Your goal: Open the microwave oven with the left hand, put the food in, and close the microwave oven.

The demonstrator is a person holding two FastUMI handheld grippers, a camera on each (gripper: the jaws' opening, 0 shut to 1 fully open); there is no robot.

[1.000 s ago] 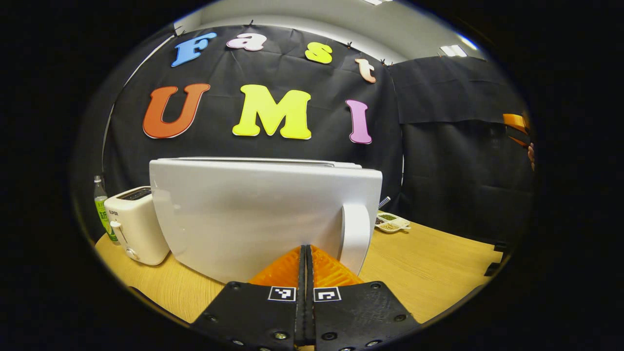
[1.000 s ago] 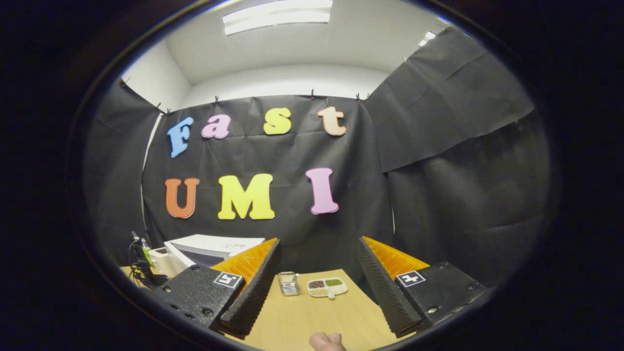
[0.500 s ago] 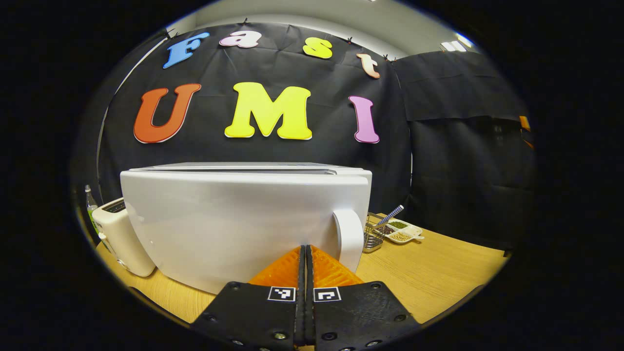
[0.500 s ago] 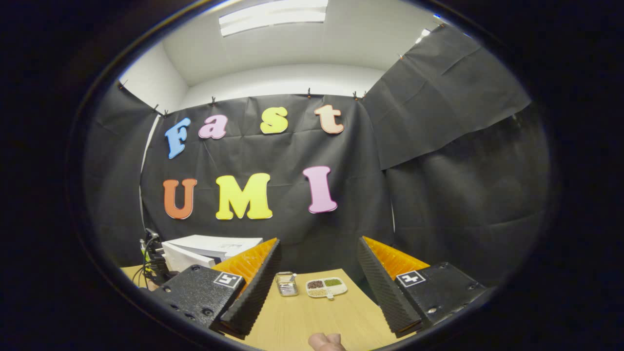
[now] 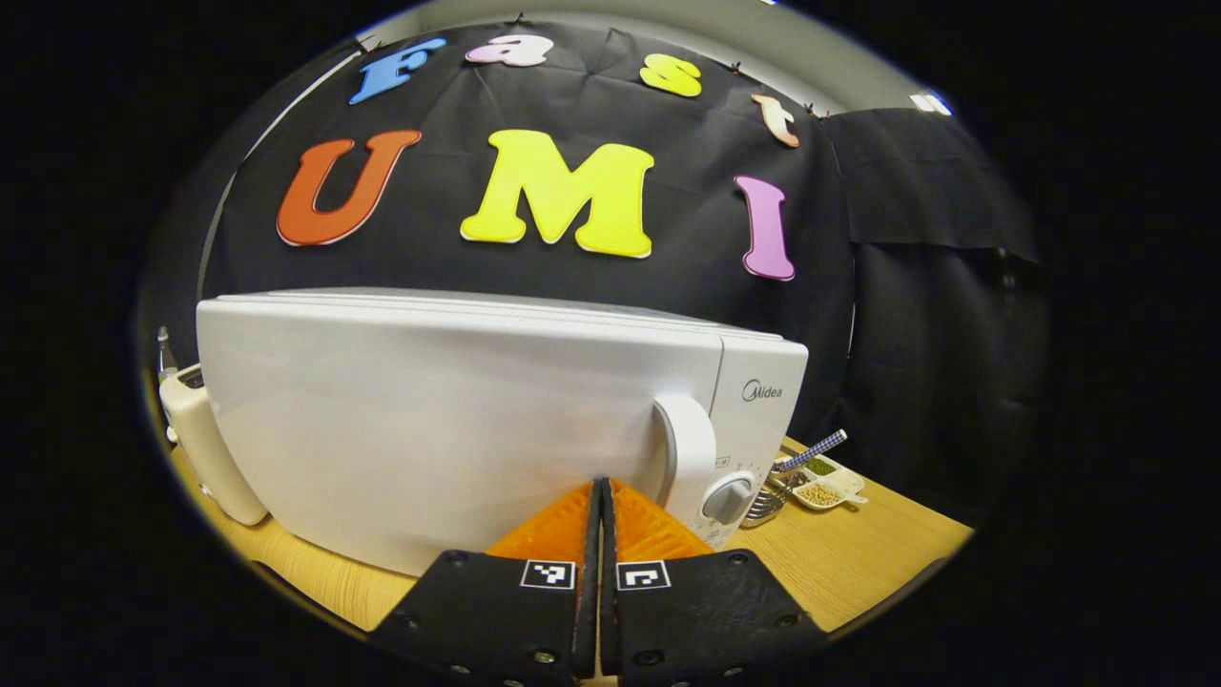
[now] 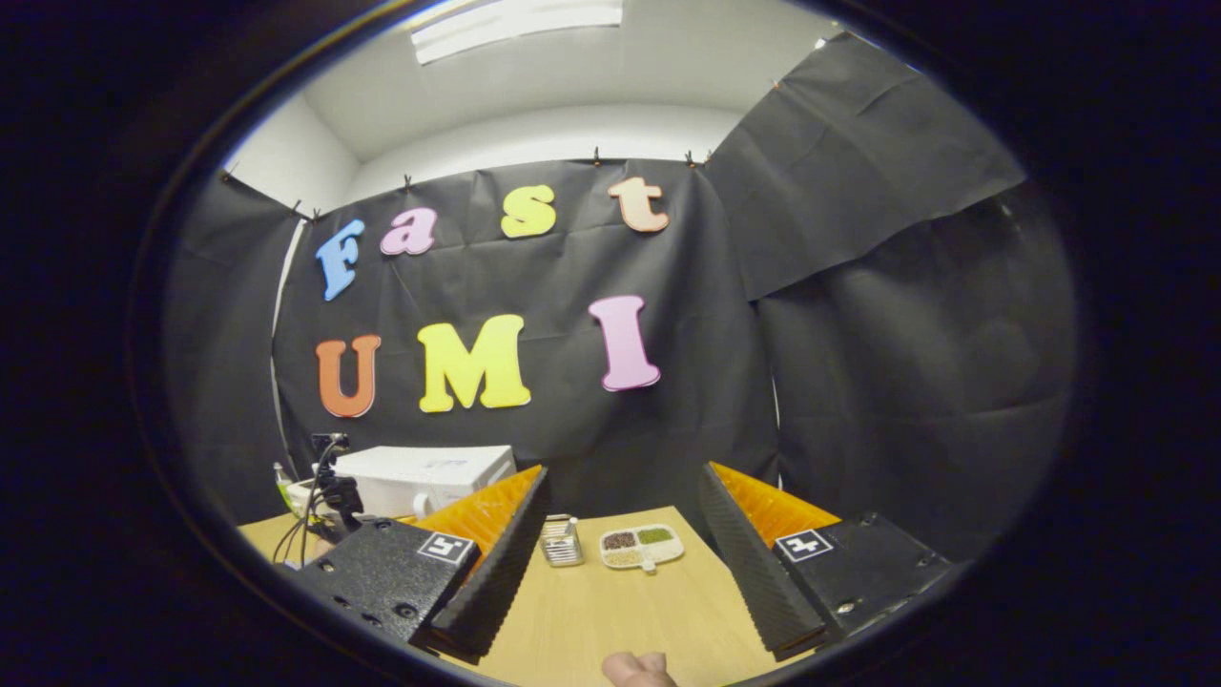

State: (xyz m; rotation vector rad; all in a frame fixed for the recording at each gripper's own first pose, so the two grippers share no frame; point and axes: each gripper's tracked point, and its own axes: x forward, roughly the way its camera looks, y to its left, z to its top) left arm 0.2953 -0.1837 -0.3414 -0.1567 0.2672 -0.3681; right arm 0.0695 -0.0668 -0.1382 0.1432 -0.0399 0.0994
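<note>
Microwave door shut.
Left hand-held gripper (image 5: 601,491) fingers together against microwave (image 5: 458,420) door; right hand-held gripper (image 6: 620,510) spread apart above worktop (image 6: 610,611).

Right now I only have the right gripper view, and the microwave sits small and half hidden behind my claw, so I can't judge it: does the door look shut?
Observer: In the left gripper view the microwave door looks flush with the control panel, so shut or nearly so.
Operator: And where is the left claw?
Observer: The left claw is shut, its tips right at the door, just beside the handle.
</note>
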